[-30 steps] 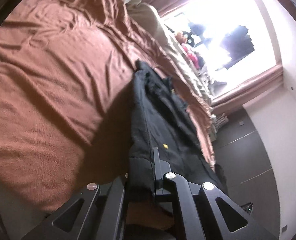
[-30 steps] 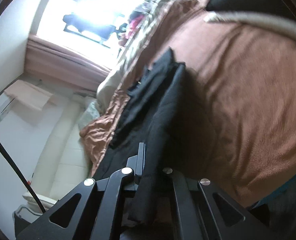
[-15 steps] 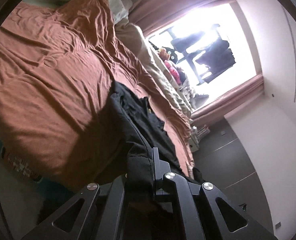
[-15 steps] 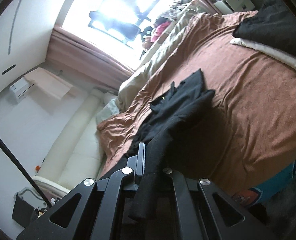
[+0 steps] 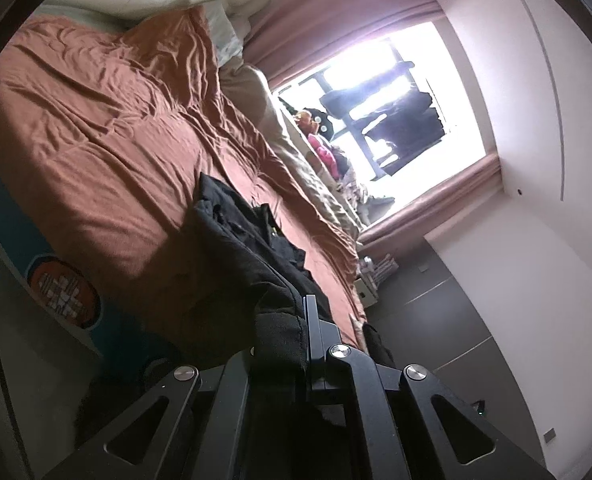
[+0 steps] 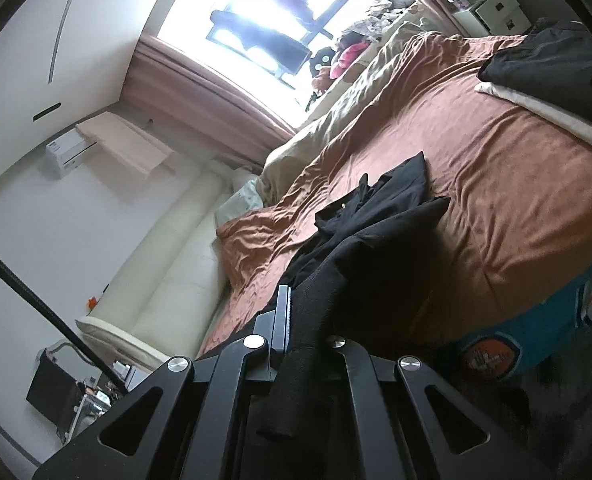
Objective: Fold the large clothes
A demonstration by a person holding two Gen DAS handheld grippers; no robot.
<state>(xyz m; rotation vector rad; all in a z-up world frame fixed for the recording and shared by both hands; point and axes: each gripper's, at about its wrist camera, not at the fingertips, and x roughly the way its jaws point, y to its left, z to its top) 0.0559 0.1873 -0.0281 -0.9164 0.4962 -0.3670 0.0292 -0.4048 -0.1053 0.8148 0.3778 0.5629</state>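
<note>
Black garment point(image 5: 252, 240) lying bunched in a long strip on the rust-brown bed cover point(image 5: 108, 148), near the bed's foot edge, its near end lifted off the cover. Left gripper point(image 5: 296, 320) closed tight on one near edge of the cloth; right gripper point(image 6: 296, 312) closed tight on another near edge point(image 6: 375, 216). Broad bare cover lies open on either side of the garment. A beige duvet point(image 6: 355, 92) runs along the window side; a dark folded pile point(image 6: 551, 56) sits at one corner. Bright window point(image 5: 375, 92) glare washes out the objects on the sill. The gripped fabric hides the fingertips.
</note>
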